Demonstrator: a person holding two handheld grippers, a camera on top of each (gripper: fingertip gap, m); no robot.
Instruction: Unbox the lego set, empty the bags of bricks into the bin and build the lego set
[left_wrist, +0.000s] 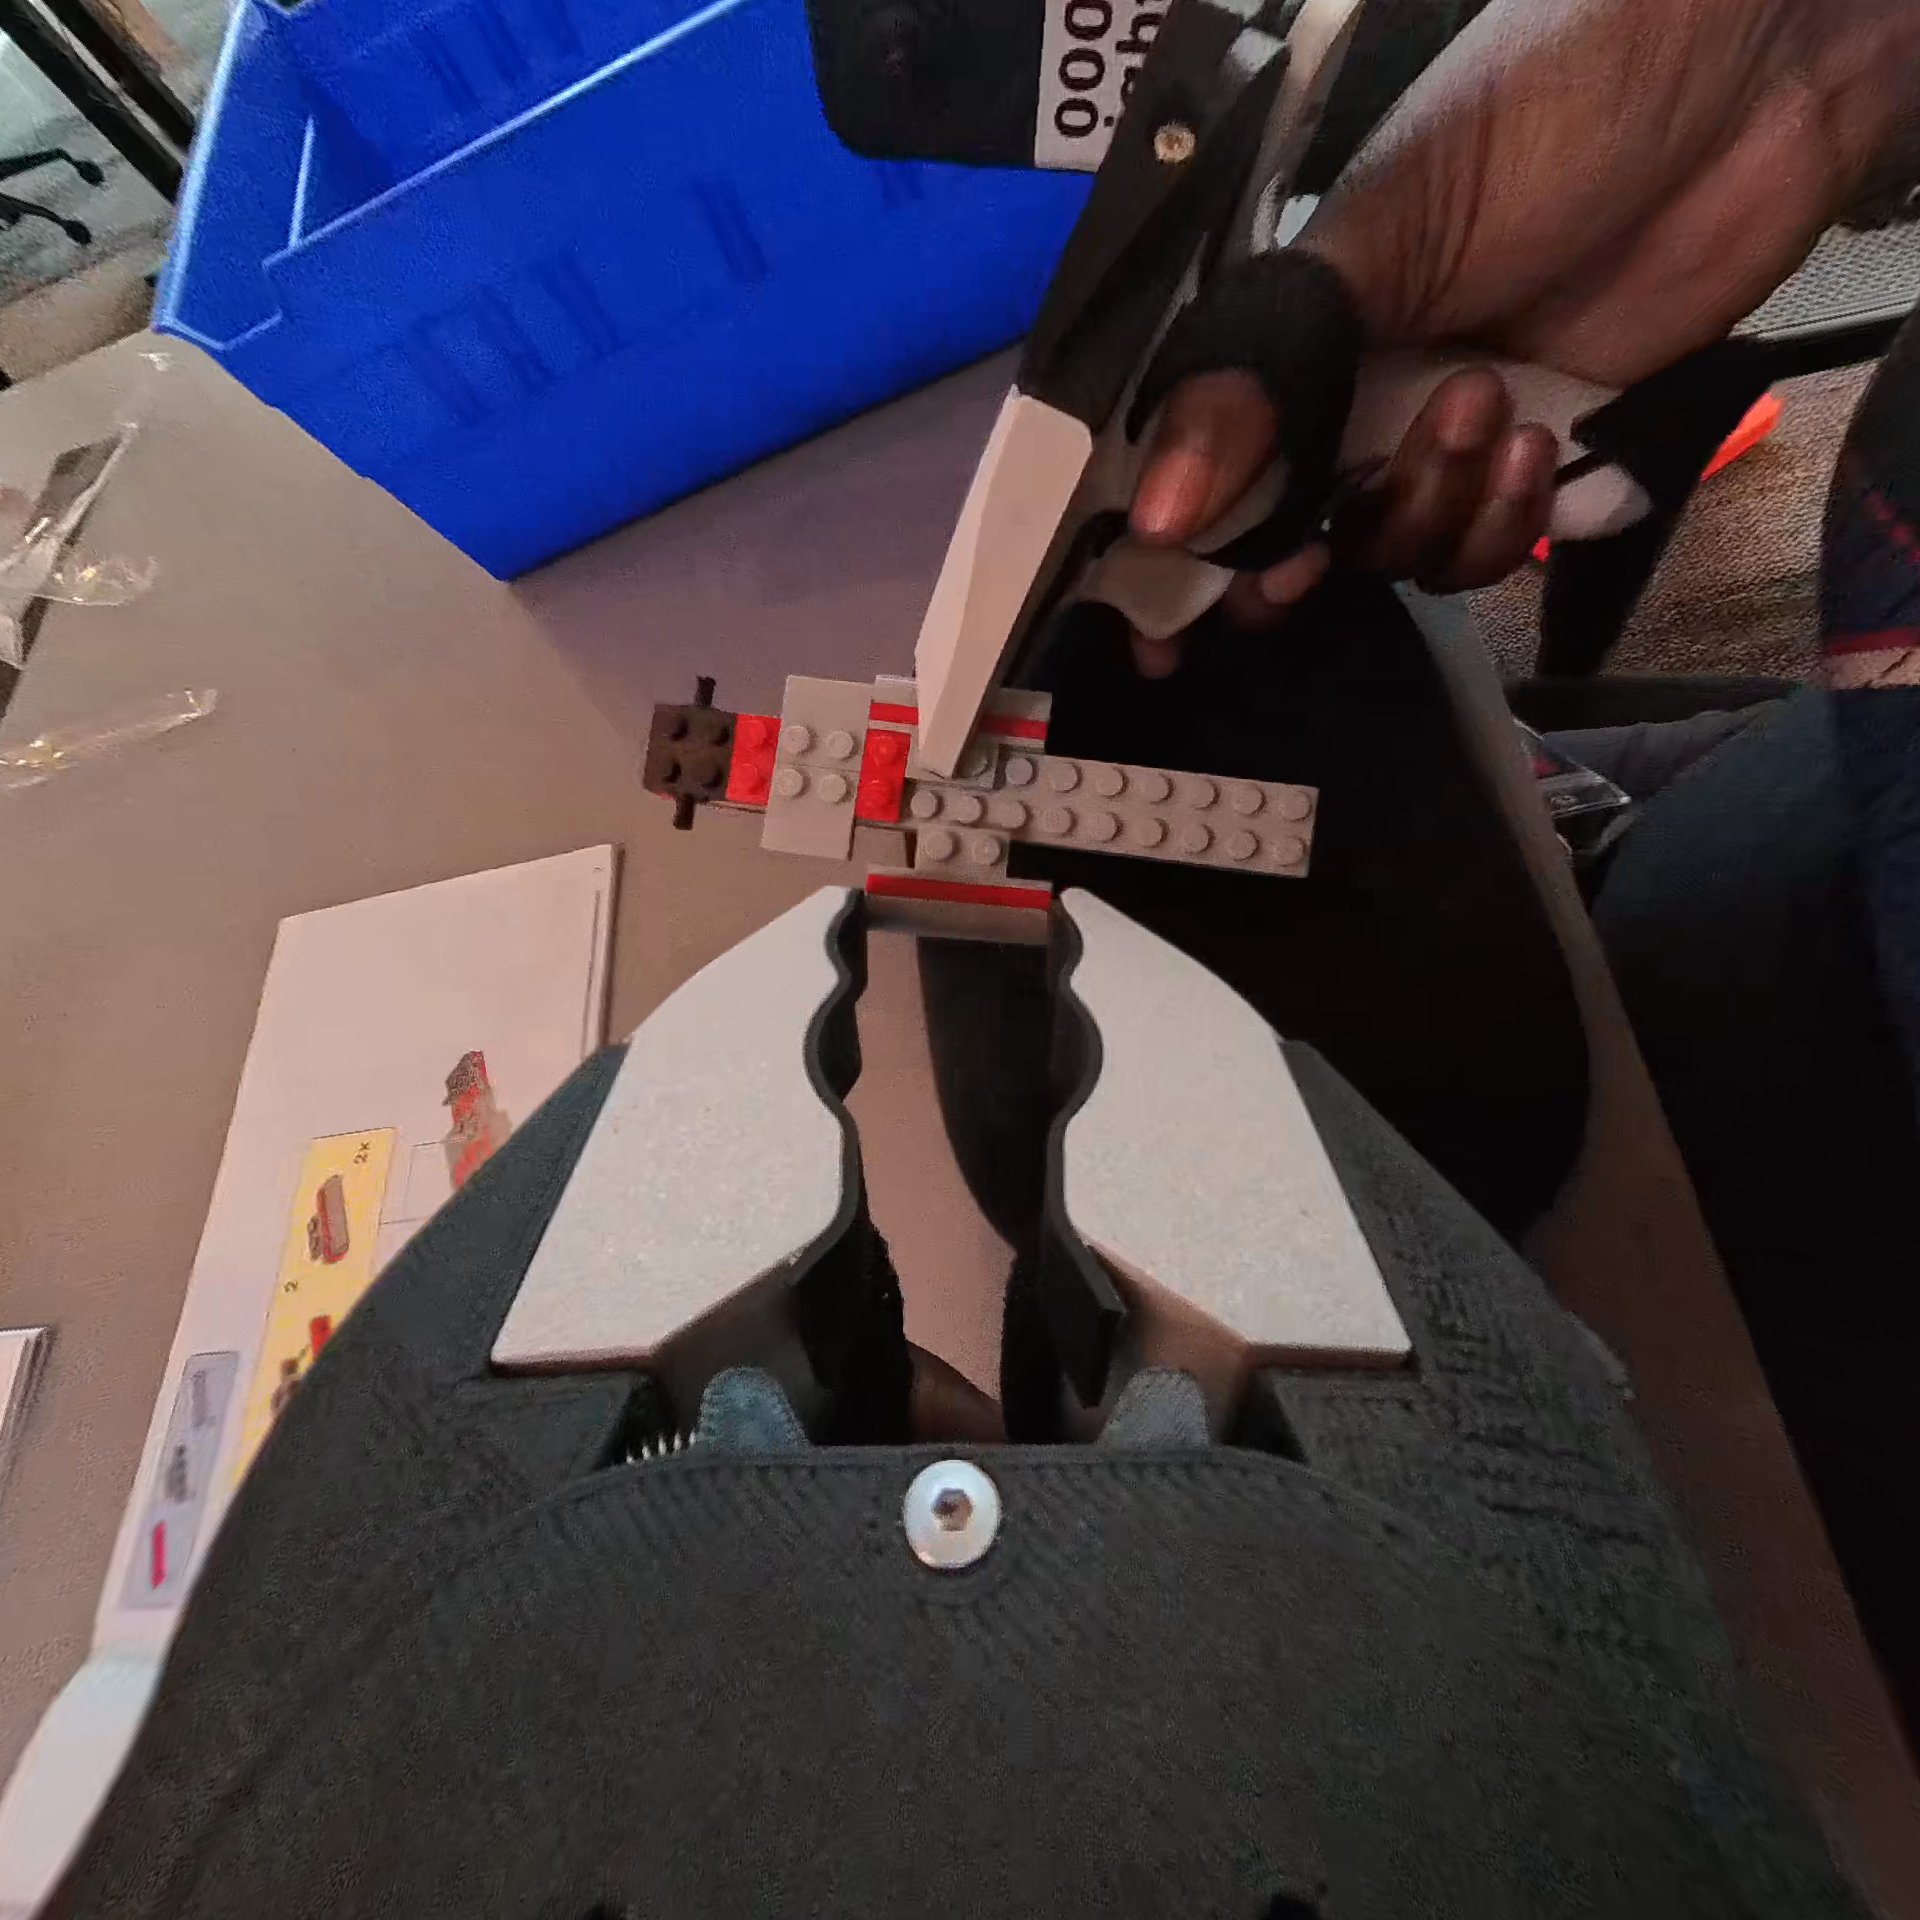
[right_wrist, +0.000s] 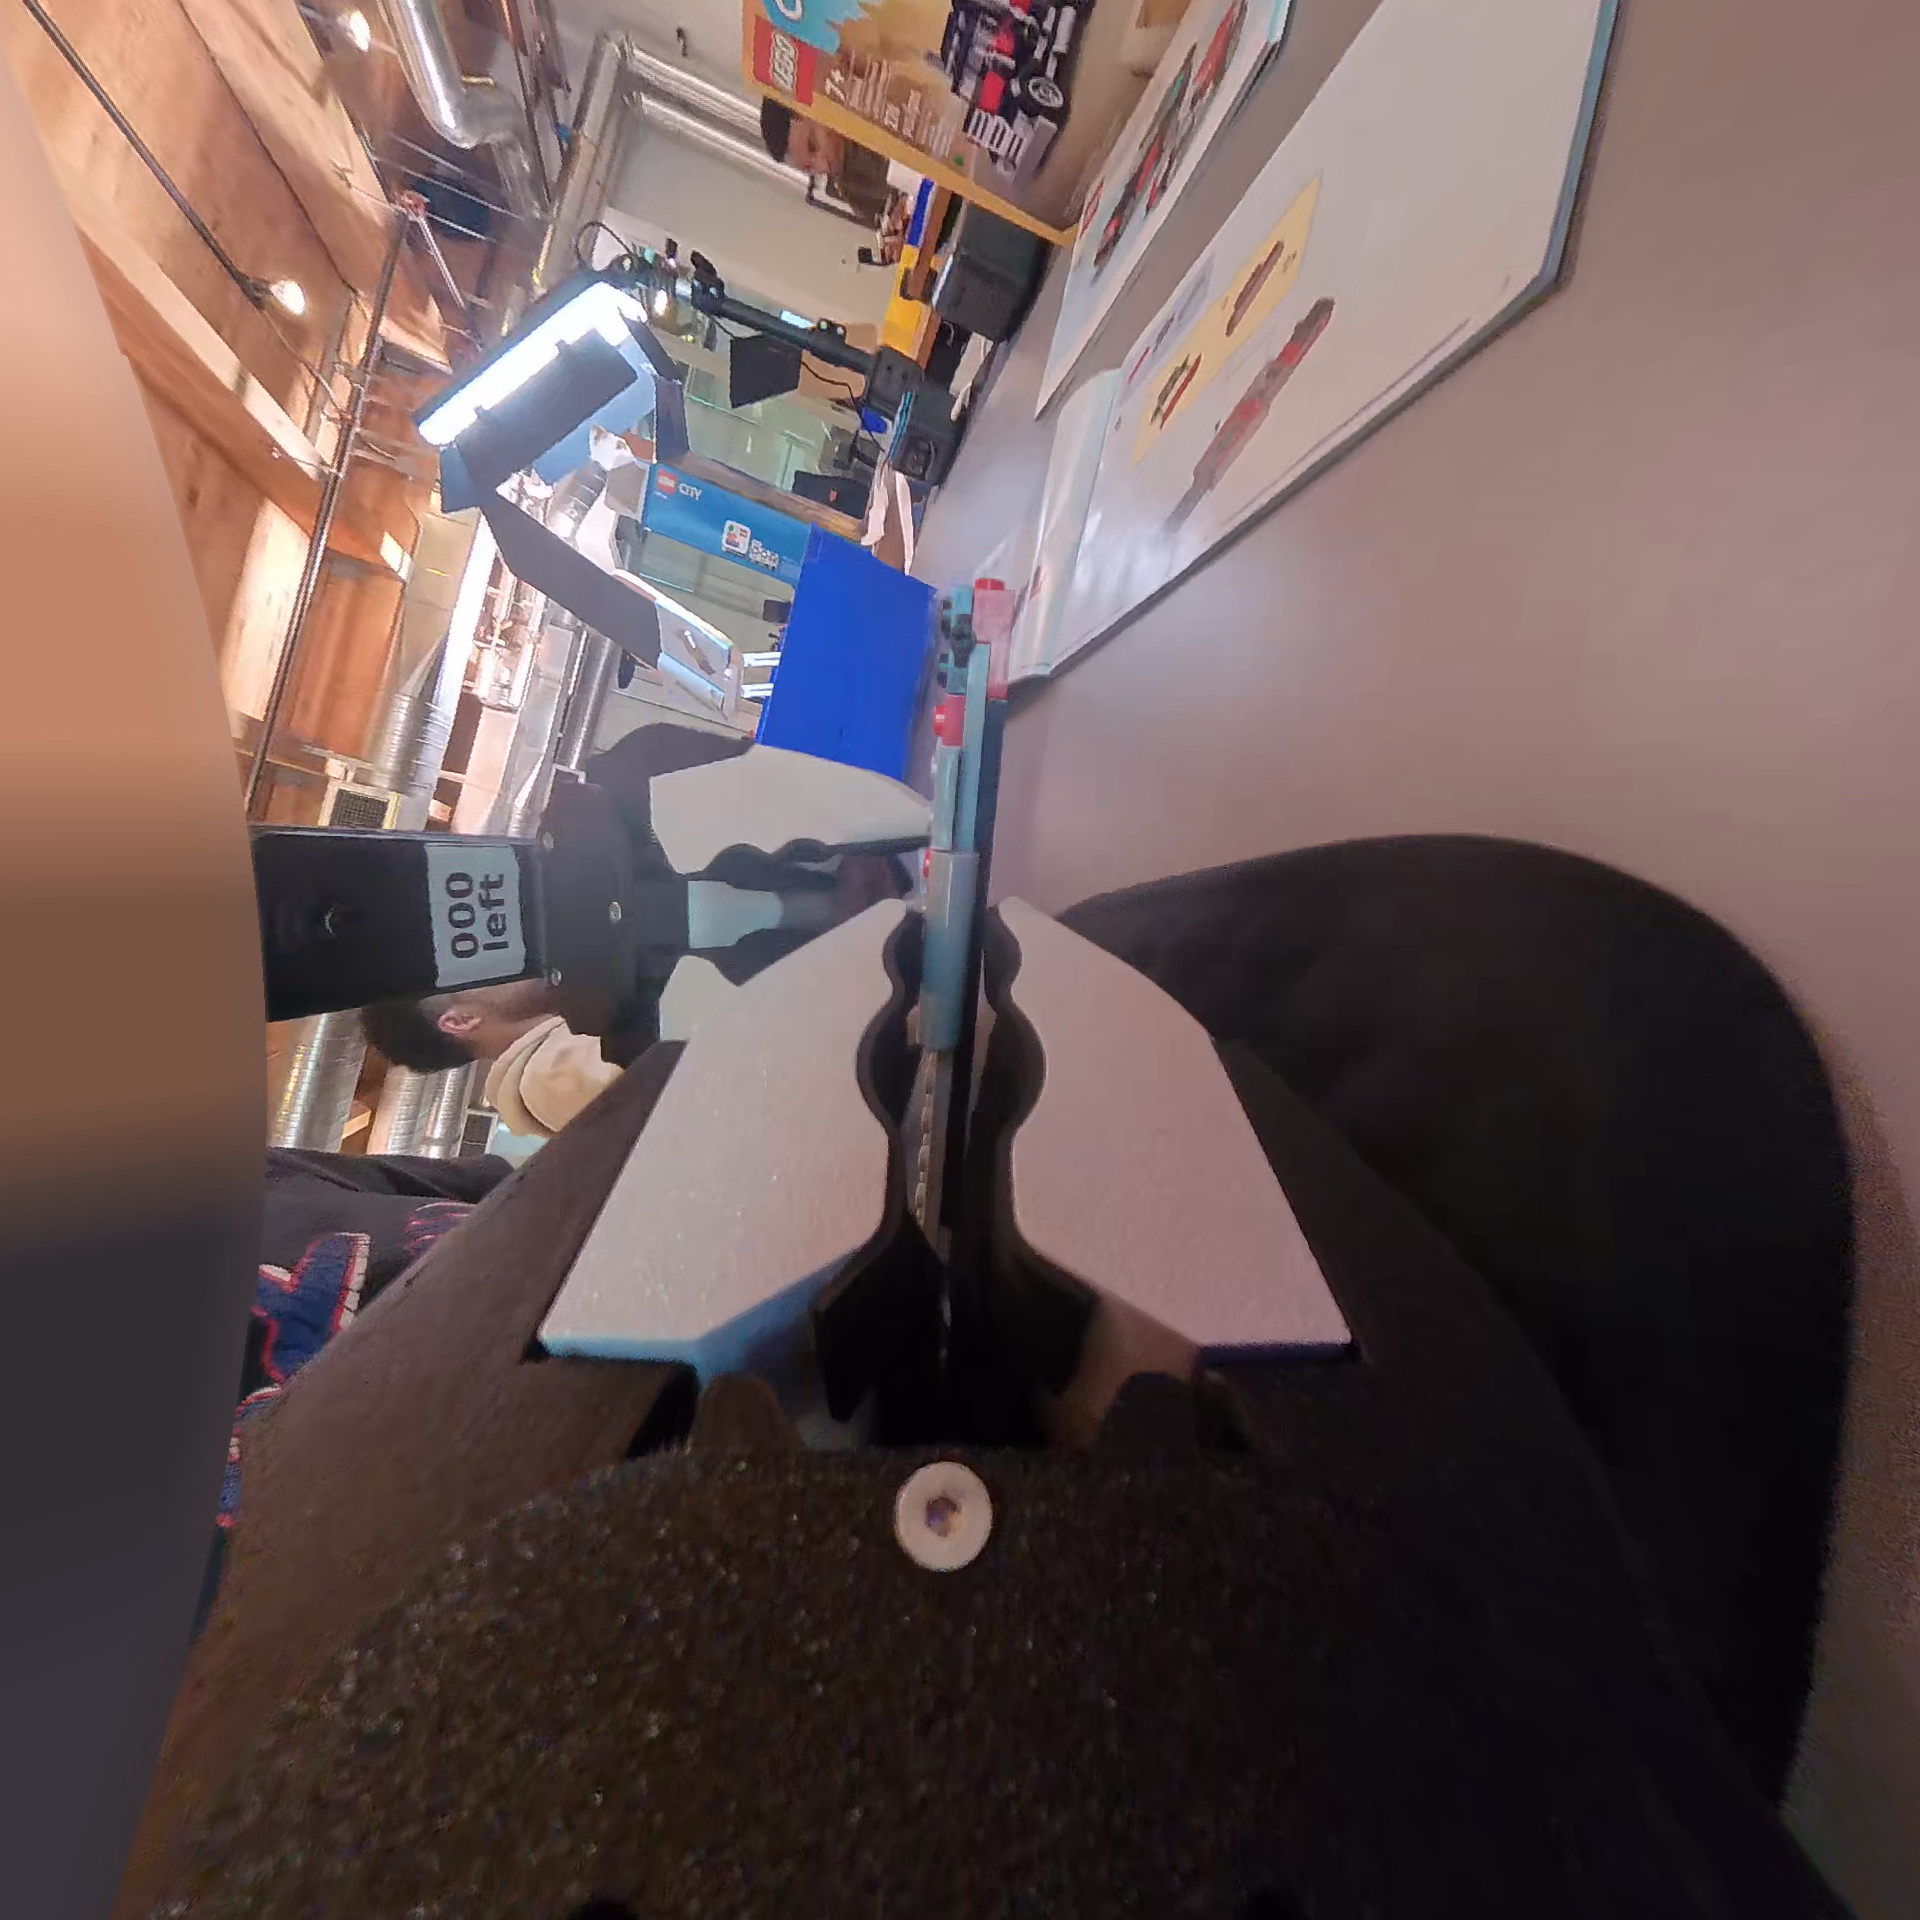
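**Lego build held in mid-air between two grippers**

The lego build (left_wrist: 966, 800), a grey studded plate with red bricks and a black block at its 9 o'clock end, hangs above the grey bench (left_wrist: 312, 623). Largest nearby is the blue bin (left_wrist: 582, 281) at 11 o'clock, then the open instruction booklet (left_wrist: 416, 1049) at 8 o'clock.

The left gripper (left_wrist: 961, 909) pinches the build's near edge, at a red-striped grey piece. The right gripper (right_wrist: 951, 961) is pressed together on the plate's edge, coming in from 1 o'clock in the left wrist view.

To do this step well, I judge both grips should stay firm and square to the plate, pressing straight along the studs so nothing twists apart.
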